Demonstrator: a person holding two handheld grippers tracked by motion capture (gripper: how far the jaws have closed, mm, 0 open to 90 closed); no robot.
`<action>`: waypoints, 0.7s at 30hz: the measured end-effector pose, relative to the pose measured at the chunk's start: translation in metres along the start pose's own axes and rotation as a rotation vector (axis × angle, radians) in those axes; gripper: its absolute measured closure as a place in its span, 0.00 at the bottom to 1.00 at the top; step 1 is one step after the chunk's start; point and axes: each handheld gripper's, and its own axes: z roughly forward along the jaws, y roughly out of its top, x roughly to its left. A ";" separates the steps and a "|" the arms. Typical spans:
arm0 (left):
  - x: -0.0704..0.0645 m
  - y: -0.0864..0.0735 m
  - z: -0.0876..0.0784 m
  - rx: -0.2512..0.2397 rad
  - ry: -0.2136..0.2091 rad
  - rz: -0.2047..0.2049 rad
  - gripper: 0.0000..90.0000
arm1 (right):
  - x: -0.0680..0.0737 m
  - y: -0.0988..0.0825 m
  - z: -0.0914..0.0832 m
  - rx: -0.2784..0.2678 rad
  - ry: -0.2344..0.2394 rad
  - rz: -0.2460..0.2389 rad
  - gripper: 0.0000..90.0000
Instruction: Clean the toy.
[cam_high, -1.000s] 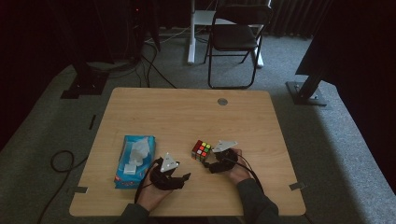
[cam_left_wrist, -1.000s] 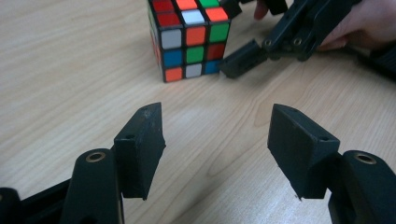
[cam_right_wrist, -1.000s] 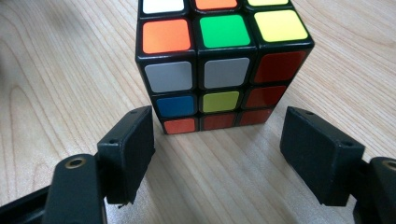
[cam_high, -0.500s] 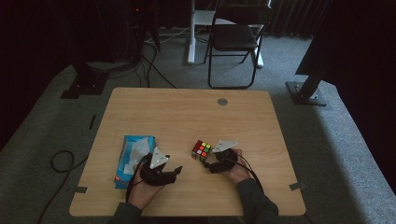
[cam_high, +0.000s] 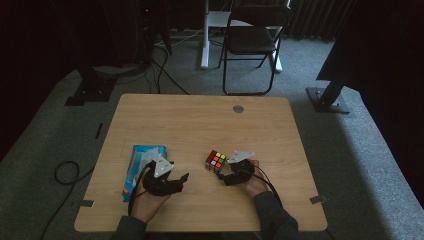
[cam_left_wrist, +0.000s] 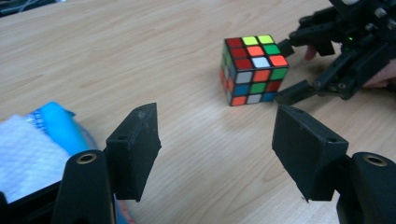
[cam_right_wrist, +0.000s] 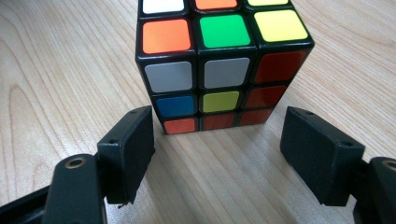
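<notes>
Rubik's cube (cam_high: 216, 161) sitting flat on the wooden table (cam_high: 200, 125), taken here as the landmark. Just beside the cube, on its near right: right gripper (cam_high: 226, 176), jaws spread wide and clamped on nothing. From the right gripper view, cube (cam_right_wrist: 219, 65) straight ahead of the two black fingers (cam_right_wrist: 133, 149), its lower edge just beyond their tips, not yet between them; left tip close to the cube's bottom corner, contact not clear. Gap between the jaws about as wide as the cube.

Left of the cube and well apart from it: left gripper (cam_high: 181, 179), raised above the table, jaws having just been opening, now wide, with nothing between them. From the left gripper view, cube (cam_left_wrist: 252, 70) far ahead of the fingers (cam_left_wrist: 135, 149), up and right of centre, with the right gripper (cam_left_wrist: 292, 70) at its far side.

Further left of the cube, beyond the left gripper: blue tissue pack (cam_high: 142, 159), white tissue showing.
</notes>
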 end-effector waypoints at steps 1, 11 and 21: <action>0.002 0.001 -0.002 -0.003 0.006 -0.006 0.36 | 0.000 0.000 0.000 0.000 0.000 0.000 0.29; 0.018 0.003 -0.017 -0.028 0.081 -0.029 0.33 | 0.000 0.000 0.000 0.000 0.000 0.000 0.29; 0.025 0.004 -0.027 -0.030 0.168 -0.007 0.33 | 0.000 0.000 0.000 0.000 0.000 0.001 0.29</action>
